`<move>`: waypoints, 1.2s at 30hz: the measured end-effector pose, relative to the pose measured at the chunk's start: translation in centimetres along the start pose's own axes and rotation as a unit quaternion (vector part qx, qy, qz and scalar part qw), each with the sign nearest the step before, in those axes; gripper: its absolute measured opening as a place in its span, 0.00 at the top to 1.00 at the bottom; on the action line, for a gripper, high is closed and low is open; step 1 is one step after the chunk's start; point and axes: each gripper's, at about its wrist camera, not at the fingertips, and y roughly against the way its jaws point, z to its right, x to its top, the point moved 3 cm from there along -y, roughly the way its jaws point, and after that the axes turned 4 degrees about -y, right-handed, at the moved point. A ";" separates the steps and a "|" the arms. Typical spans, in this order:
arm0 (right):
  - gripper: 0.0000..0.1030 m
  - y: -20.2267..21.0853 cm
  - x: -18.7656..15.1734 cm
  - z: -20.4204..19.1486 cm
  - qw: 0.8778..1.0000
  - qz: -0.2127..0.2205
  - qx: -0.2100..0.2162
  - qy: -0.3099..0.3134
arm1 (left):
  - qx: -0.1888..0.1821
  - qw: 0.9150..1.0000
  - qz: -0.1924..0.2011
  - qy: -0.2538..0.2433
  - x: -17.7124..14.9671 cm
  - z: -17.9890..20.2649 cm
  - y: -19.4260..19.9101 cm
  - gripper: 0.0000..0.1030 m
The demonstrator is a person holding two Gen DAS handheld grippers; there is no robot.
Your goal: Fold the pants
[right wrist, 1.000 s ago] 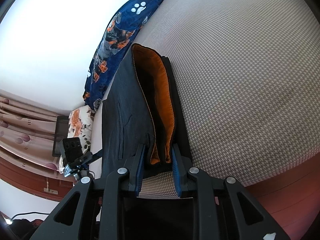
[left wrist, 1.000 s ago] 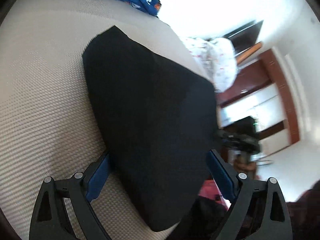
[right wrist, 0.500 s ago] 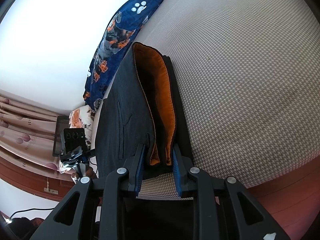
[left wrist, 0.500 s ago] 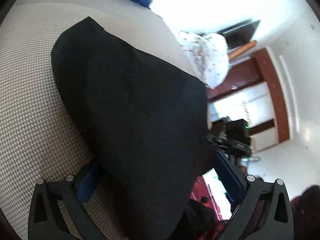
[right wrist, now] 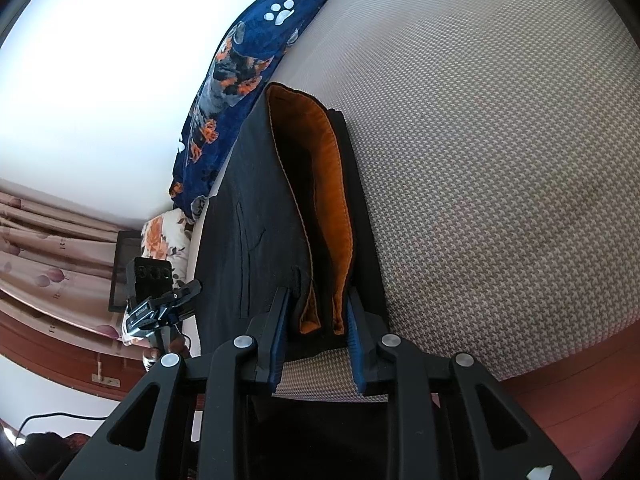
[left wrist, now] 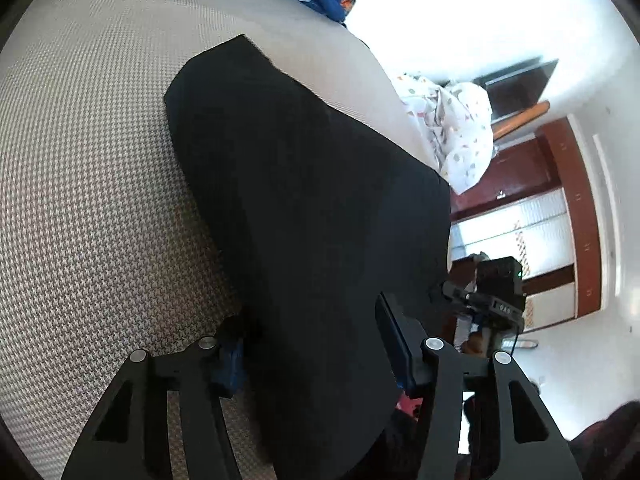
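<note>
1 pr black pants (right wrist: 256,240), 2 hand-held grippers (left wrist: 312,344) (right wrist: 316,320), 1 blue paw-print blanket (right wrist: 248,52), 1 bed (right wrist: 480,160)

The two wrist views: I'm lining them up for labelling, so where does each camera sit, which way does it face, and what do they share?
Left wrist: on the left tongs, looking down along the black pants on the houndstooth bed; its jaws, just closing, straddle the fabric.
Right wrist: on the right tongs, facing the orange-lined waistband, clamped on it.
Shared: pants, bed, blue paw-print blanket; each shows the other tongs.
</note>
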 end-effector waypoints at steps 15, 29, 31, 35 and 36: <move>0.72 -0.2 0.8 -0.7 1.000 -0.022 -0.001 0.011 | 0.044 0.999 0.018 -0.009 0.2 -0.5 -0.8 0.73; 0.40 -2.1 6.8 -1.6 0.994 -0.066 -0.058 0.072 | 0.040 0.999 0.017 -0.017 -0.2 -1.7 -0.2 0.73; 0.39 -3.1 7.0 -2.1 0.991 -0.093 -0.050 0.081 | 0.035 0.999 0.017 -0.014 -0.3 -2.1 0.3 0.73; 0.17 -5.2 6.1 -4.2 0.980 -0.153 -0.028 0.127 | 0.030 0.999 0.017 -0.014 -0.4 -2.6 0.7 0.73; 0.15 -5.4 6.0 -4.3 0.979 -0.160 -0.018 0.123 | 0.031 0.999 0.017 -0.015 -0.4 -2.7 0.8 0.73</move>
